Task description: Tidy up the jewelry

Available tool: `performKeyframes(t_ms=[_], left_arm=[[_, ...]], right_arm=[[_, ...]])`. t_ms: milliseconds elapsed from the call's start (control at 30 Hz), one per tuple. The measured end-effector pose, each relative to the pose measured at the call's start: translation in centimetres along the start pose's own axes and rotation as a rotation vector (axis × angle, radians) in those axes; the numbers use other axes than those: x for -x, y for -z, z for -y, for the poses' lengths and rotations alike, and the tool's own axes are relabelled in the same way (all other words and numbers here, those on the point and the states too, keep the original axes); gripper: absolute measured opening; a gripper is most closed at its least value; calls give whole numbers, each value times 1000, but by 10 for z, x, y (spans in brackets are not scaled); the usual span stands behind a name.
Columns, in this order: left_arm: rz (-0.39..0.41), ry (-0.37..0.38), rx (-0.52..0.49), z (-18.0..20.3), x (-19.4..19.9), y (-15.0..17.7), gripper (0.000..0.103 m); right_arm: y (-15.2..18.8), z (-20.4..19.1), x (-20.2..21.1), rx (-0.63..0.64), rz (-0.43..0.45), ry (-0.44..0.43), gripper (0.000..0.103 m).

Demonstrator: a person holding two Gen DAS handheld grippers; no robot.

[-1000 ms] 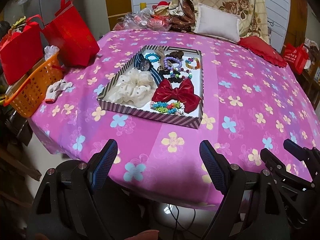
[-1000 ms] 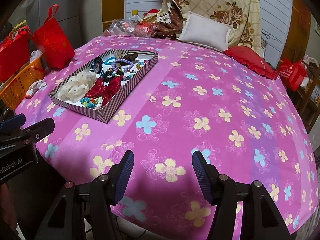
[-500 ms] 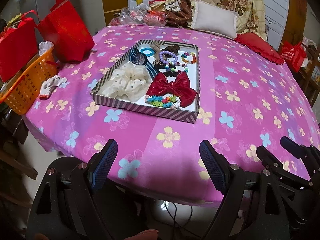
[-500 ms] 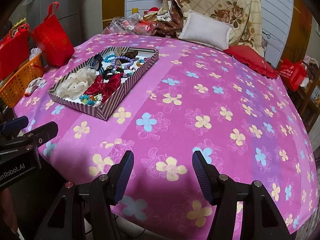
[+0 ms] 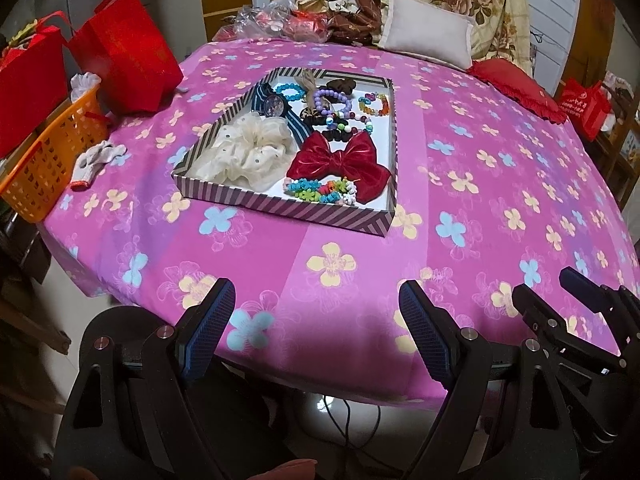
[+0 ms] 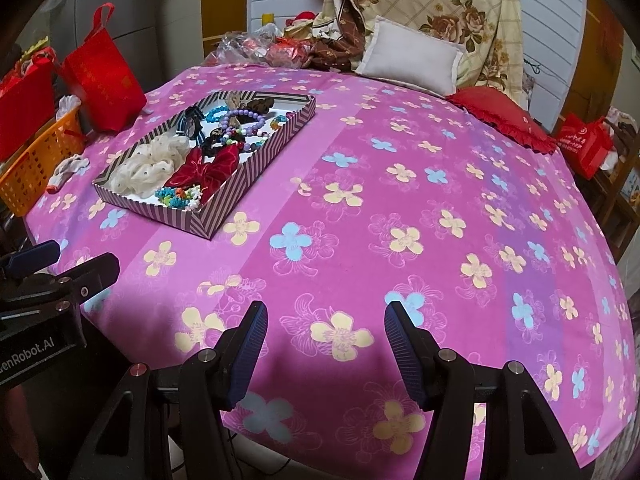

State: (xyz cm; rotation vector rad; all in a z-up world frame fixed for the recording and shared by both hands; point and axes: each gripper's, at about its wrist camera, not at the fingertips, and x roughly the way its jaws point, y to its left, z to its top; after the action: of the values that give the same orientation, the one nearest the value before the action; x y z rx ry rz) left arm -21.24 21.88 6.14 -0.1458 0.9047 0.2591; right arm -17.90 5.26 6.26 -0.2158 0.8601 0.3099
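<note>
A striped shallow box (image 5: 280,206) (image 6: 224,196) lies on the pink flowered tablecloth (image 5: 480,184). It holds a cream scrunchie (image 5: 248,148), a red bow (image 5: 340,160), a multicoloured bead bracelet (image 5: 320,191), a purple bead bracelet (image 5: 330,98), a blue watch (image 5: 274,104) and several other bracelets. My left gripper (image 5: 316,320) is open and empty at the table's near edge, short of the box. My right gripper (image 6: 326,340) is open and empty over the near edge, to the right of the box. Each gripper shows at the side of the other's view.
Two red bags (image 5: 128,44) and an orange basket (image 5: 44,160) stand at the left edge, with a white glove (image 5: 96,160) beside them. A white pillow (image 5: 424,40), a red cushion (image 5: 516,84) and wrapped clutter (image 5: 288,20) sit at the back.
Both grippers have moved forward and slightly up toward the table; the box appears nearer and lower in both views. Both stay open.
</note>
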Motion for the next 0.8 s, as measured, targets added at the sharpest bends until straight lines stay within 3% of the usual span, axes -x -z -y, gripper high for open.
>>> performKeyframes(t_ms=[800], left_arm=[[-24,13,-37,8,-8,2,84]], right_arm=[[3,-3,-7,9,-21,-10,59]])
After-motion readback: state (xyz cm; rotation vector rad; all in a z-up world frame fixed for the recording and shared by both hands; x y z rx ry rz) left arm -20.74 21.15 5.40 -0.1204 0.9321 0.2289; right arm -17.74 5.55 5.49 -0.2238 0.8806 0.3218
